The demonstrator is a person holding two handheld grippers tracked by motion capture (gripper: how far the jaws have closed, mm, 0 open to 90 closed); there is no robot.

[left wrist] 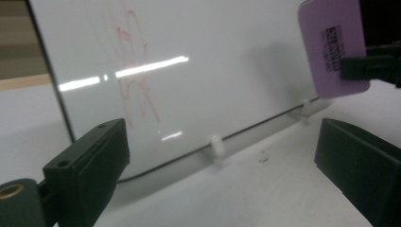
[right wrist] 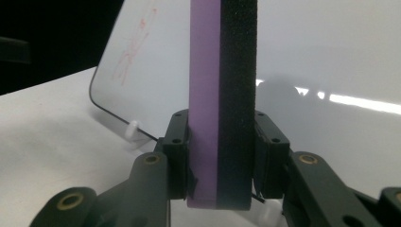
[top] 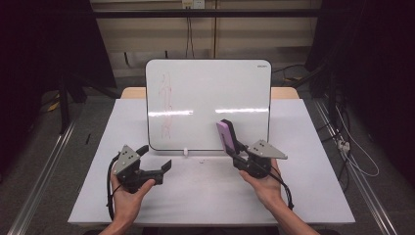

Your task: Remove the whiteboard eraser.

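High view — right gripper [top: 234,151] fingers clamp the purple eraser [top: 226,136].

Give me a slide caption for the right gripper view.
Right hand-held gripper clamps a purple eraser before the whiteboard.

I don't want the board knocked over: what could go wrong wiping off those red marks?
The whiteboard stands propped on small white feet, so a hard push might tip it. The eraser, clamped in the right gripper, is far from the red marks. The open left gripper isn't steadying the board.
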